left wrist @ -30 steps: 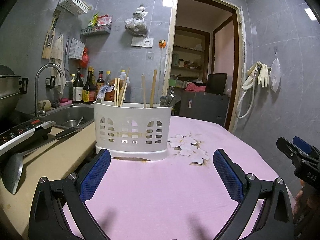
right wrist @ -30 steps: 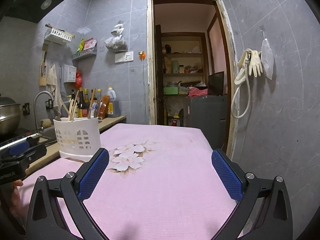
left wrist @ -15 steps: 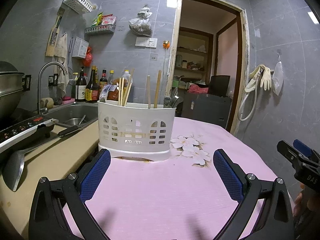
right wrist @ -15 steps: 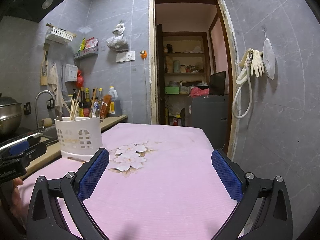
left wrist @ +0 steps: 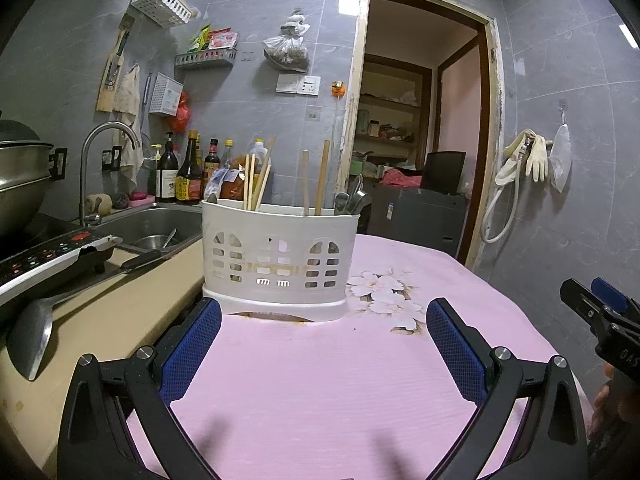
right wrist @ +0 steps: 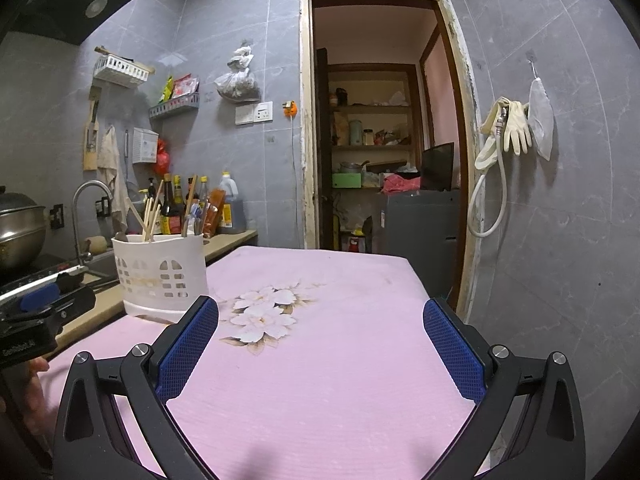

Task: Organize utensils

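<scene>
A white slotted utensil holder (left wrist: 280,256) stands on the pink tablecloth (left wrist: 320,392), straight ahead of my left gripper (left wrist: 322,320). Wooden chopsticks (left wrist: 256,184) stick up from its left and middle parts, and metal spoons (left wrist: 352,200) from its right end. The left gripper is open and holds nothing. In the right wrist view the holder (right wrist: 160,272) sits far to the left of my right gripper (right wrist: 320,320), which is also open and empty over the floral print (right wrist: 264,312).
A counter to the left carries a ladle (left wrist: 32,340), an induction cooker (left wrist: 40,256) and a sink (left wrist: 160,232) with sauce bottles (left wrist: 184,176) behind. An open doorway (right wrist: 384,140) lies beyond the table. The grey tiled wall (right wrist: 560,240) runs close along the right.
Both grippers have tilted slightly, so the holder sits a little lower in each view. Neither gripper has opened, shut or taken anything.
</scene>
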`<action>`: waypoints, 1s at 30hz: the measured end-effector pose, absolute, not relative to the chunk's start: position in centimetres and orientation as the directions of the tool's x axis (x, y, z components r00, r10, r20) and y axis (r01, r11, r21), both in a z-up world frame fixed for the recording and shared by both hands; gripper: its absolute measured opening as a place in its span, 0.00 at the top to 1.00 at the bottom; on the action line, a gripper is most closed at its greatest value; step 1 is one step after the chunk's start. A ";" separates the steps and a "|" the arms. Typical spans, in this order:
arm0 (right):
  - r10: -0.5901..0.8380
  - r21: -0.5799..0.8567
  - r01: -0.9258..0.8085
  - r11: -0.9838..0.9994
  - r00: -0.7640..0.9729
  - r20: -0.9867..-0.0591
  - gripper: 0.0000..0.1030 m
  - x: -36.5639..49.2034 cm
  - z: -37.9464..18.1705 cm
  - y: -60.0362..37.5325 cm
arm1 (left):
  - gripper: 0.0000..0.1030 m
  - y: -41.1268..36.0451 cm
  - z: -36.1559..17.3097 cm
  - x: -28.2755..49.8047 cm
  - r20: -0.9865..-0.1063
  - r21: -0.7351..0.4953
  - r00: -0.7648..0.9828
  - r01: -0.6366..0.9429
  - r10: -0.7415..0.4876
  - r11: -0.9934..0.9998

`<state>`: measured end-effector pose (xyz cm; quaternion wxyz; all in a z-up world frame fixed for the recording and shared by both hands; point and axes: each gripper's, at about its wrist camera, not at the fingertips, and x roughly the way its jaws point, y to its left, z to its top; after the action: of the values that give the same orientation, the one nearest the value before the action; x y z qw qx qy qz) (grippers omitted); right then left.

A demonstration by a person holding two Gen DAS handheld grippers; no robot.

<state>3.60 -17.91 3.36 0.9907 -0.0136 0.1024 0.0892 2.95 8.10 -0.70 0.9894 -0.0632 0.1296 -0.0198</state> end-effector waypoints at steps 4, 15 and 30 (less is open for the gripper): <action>0.173 -0.010 -0.179 0.984 0.964 -0.203 0.00 3.6 3.4 -17.9 | 0.02 8.1 -0.7 2.9 -0.254 -0.129 0.966 0.023 -0.055 0.991; 0.174 -0.007 -0.179 0.984 0.965 -0.197 0.00 3.7 3.7 -17.8 | 0.02 8.1 -0.7 2.6 -0.249 -0.133 0.968 0.006 -0.039 0.991; 0.175 -0.007 -0.180 0.984 0.965 -0.198 0.00 3.7 3.8 -17.9 | 0.02 7.8 -0.5 2.4 -0.250 -0.133 0.968 -0.002 -0.032 0.991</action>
<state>3.70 -17.86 3.81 0.9910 -0.0124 0.0987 0.0894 2.42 7.79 -0.55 0.9897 -0.0665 0.1267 -0.0075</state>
